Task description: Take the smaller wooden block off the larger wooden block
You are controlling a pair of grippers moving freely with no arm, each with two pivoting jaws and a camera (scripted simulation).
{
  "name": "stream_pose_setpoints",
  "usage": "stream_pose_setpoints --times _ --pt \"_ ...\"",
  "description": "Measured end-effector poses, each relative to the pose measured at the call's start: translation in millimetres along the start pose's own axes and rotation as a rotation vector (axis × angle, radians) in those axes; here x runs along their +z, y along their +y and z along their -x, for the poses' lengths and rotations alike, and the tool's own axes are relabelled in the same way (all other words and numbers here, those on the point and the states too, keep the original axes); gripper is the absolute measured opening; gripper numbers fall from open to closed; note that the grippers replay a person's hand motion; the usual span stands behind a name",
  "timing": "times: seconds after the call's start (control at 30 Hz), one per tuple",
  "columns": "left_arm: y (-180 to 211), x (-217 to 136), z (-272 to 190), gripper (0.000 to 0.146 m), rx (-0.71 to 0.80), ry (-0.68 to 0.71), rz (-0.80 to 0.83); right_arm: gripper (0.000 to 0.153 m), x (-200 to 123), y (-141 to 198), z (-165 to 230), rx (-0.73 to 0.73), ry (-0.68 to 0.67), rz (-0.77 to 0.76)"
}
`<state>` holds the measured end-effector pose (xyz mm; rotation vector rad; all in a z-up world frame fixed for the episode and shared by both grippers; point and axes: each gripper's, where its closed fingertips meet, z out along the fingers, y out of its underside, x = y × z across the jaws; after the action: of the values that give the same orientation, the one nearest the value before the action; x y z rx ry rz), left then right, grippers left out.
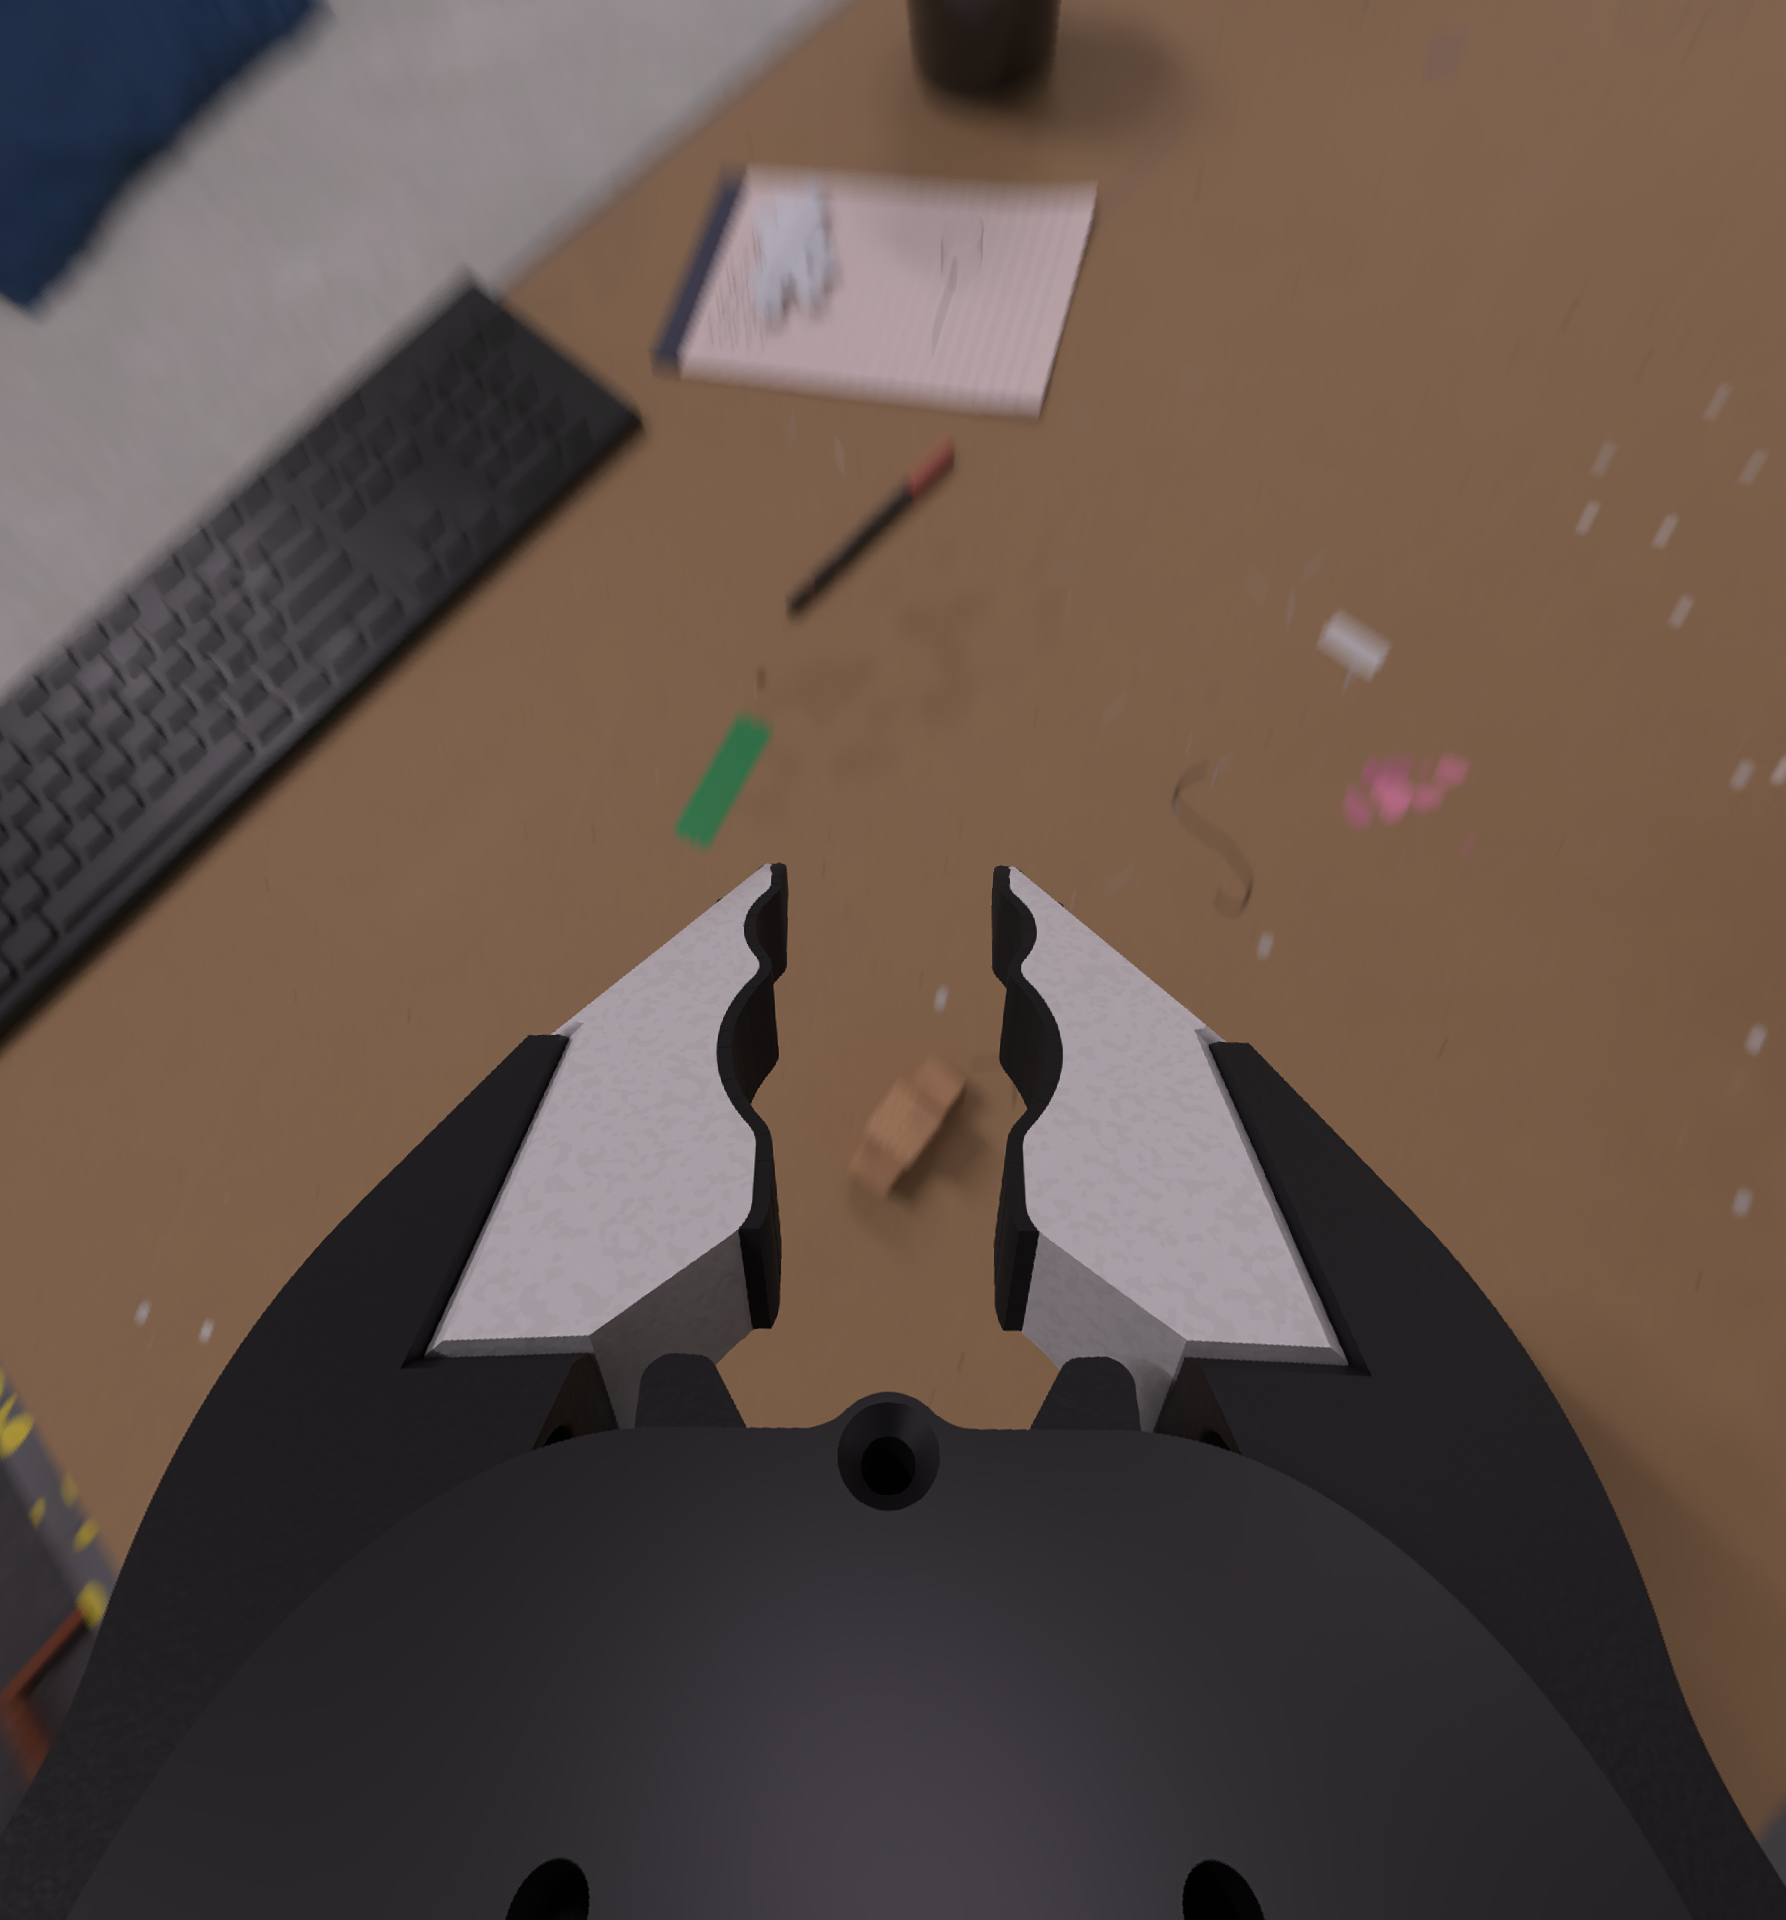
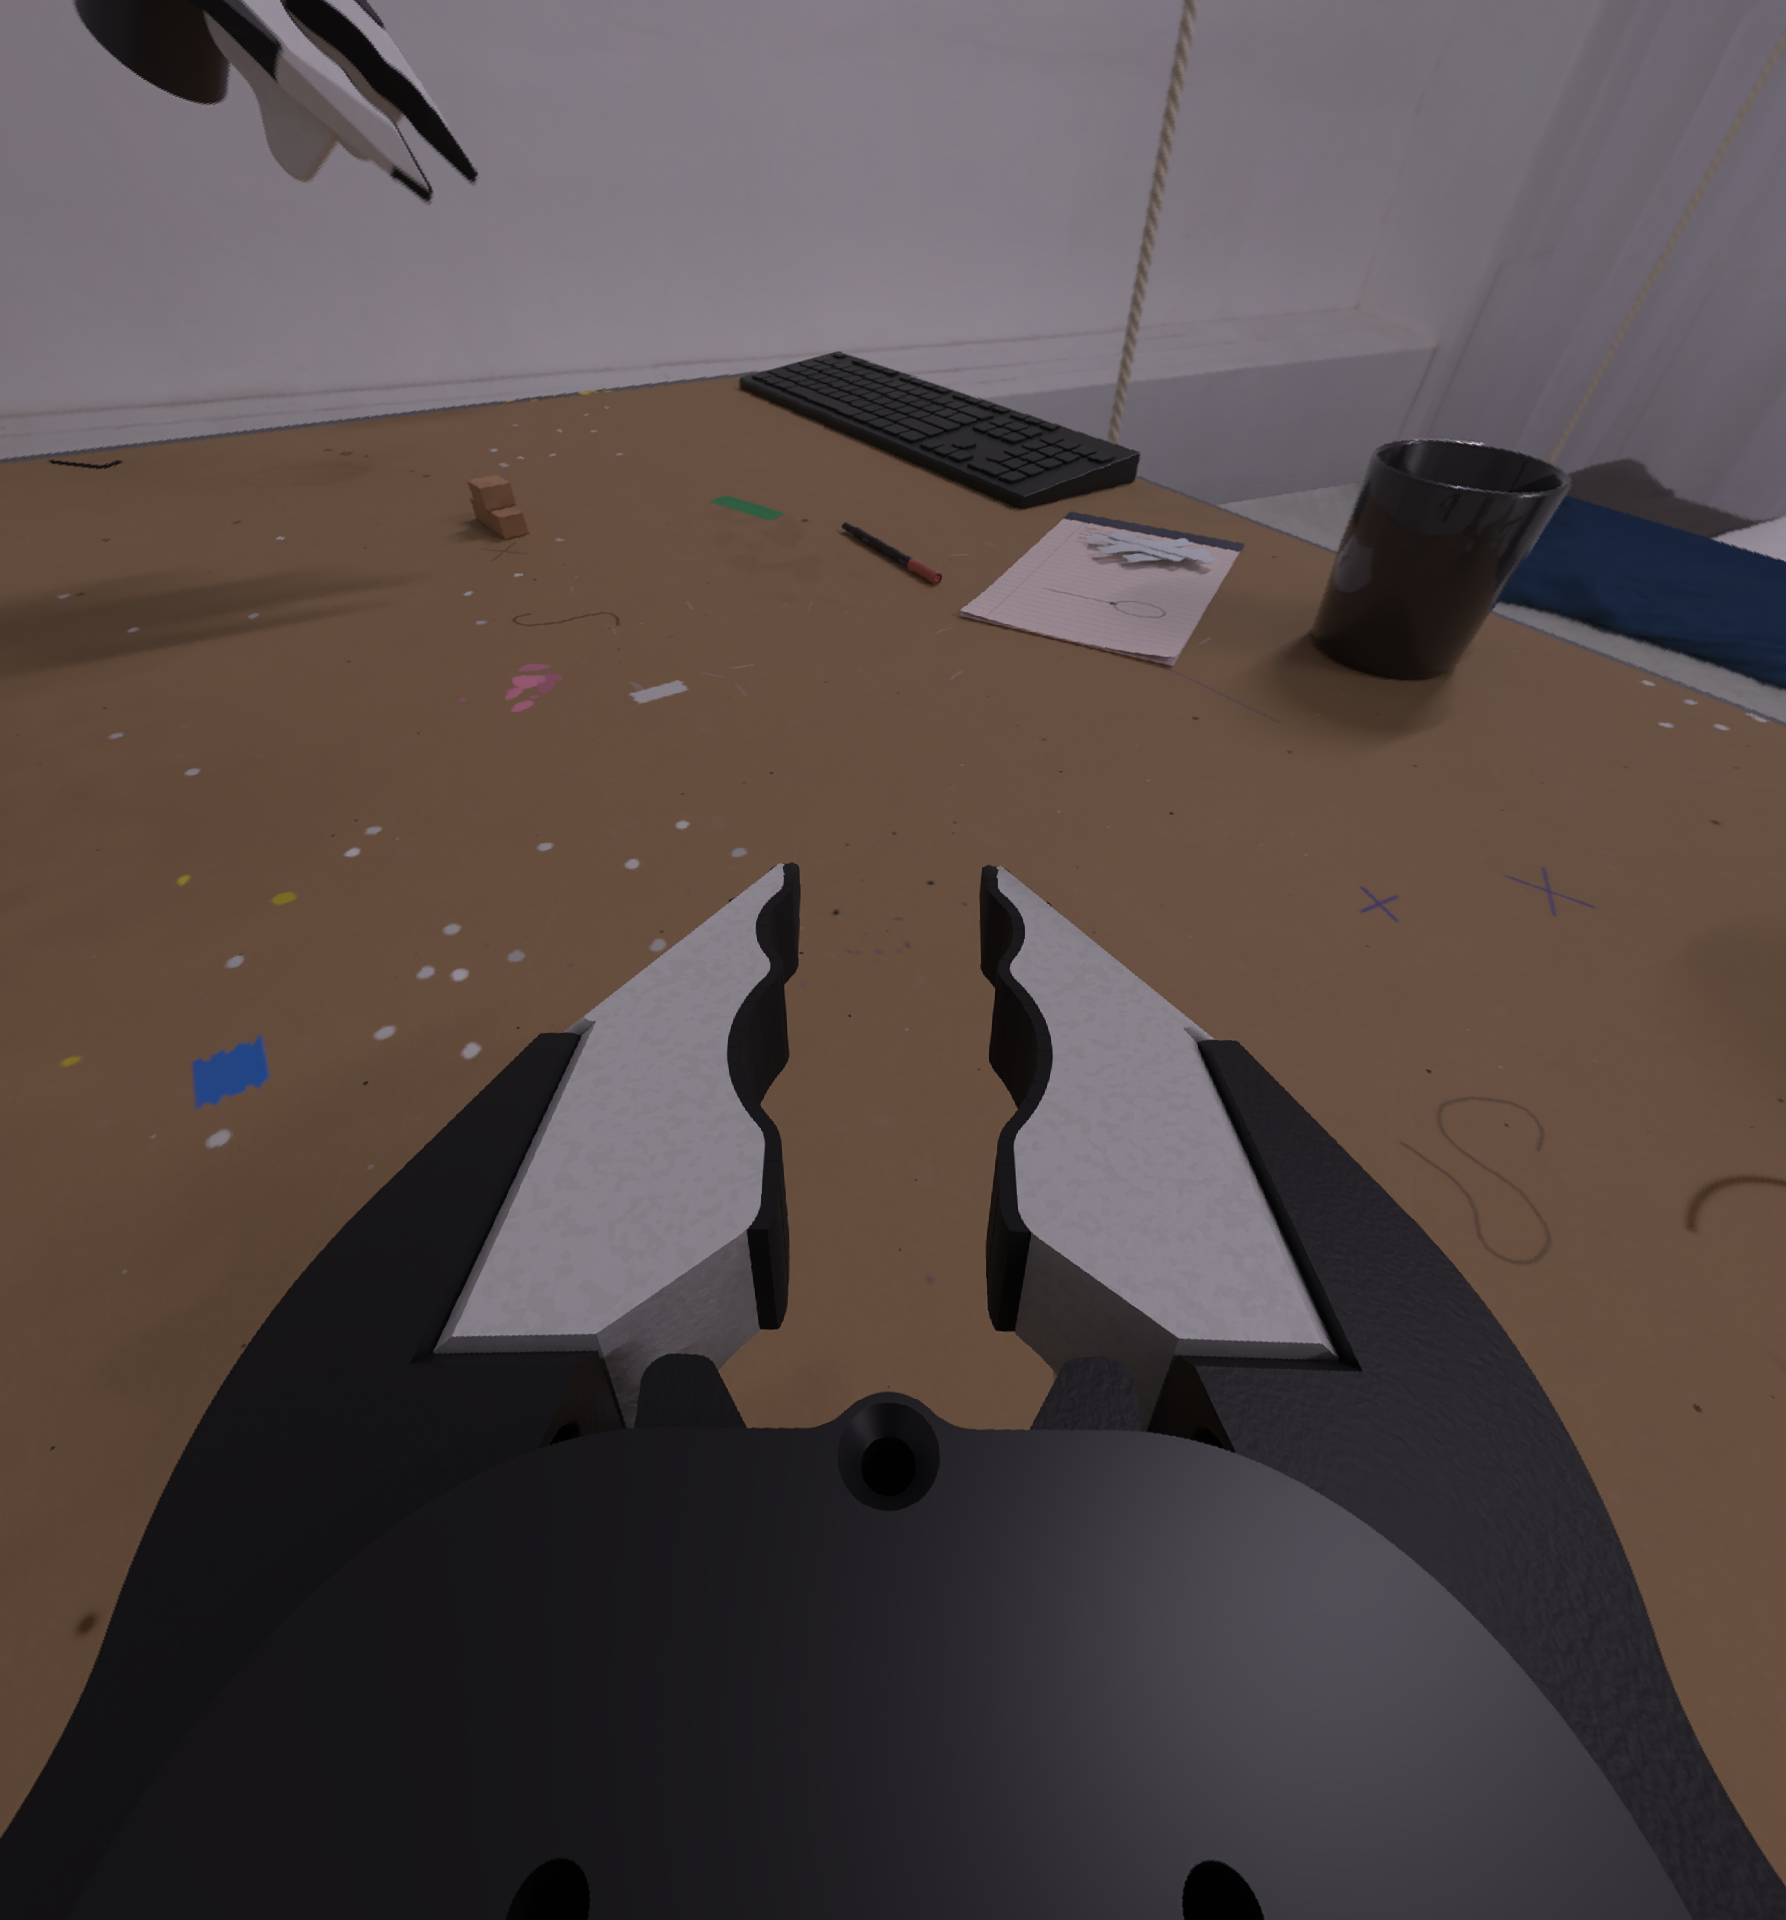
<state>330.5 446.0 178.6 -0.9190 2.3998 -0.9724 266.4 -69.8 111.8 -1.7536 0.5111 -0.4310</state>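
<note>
Two small wooden blocks (image 2: pixel 497 506) sit touching on the brown table (image 2: pixel 868 748) at the far left of the right wrist view, one higher and one lower like a step. They are too small to tell which is on which. In the left wrist view the blocks (image 1: pixel 908 1124) show blurred, far below, between my fingers. My left gripper (image 1: pixel 889 873) is open and empty, high above them; it also shows in the right wrist view (image 2: pixel 449 185) at the top left. My right gripper (image 2: pixel 889 871) is open and empty, low over the near part of the table, far from the blocks.
A black keyboard (image 2: pixel 941 426), a pink notepad (image 2: pixel 1102 587) with paper scraps, a pen (image 2: pixel 891 553) and a black cup (image 2: pixel 1434 556) stand right of the blocks. A green tape strip (image 2: pixel 749 507) lies near the blocks. A blue cushion (image 2: pixel 1678 613) lies beyond the table's right edge.
</note>
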Motion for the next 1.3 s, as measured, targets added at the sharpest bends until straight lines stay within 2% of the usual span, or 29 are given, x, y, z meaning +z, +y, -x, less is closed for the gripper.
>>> stream_pose_setpoints --times 0.2,0.43,0.57,0.8,0.97,1.3 --pt "79 13 8 0.038 0.097 0.113 0.380 0.035 6 5 5 -0.005 -0.032 0.019" --pt "120 35 7 0.033 0.236 0.169 0.630 0.035 10 7 7 -0.019 -0.048 0.024" --pt "122 42 13 0.033 0.329 0.154 0.667 0.035 13 11 10 -0.030 -0.066 0.042" --pt "118 48 11 0.036 0.576 0.152 0.714 0.035 19 15 17 -0.051 -0.107 0.058" --pt "125 57 8 0.040 0.593 0.199 0.713 0.036 22 17 20 -0.048 -0.133 0.061" --pt "135 68 3 0.038 0.601 0.271 0.704 0.036 26 19 22 -0.039 -0.154 0.065"
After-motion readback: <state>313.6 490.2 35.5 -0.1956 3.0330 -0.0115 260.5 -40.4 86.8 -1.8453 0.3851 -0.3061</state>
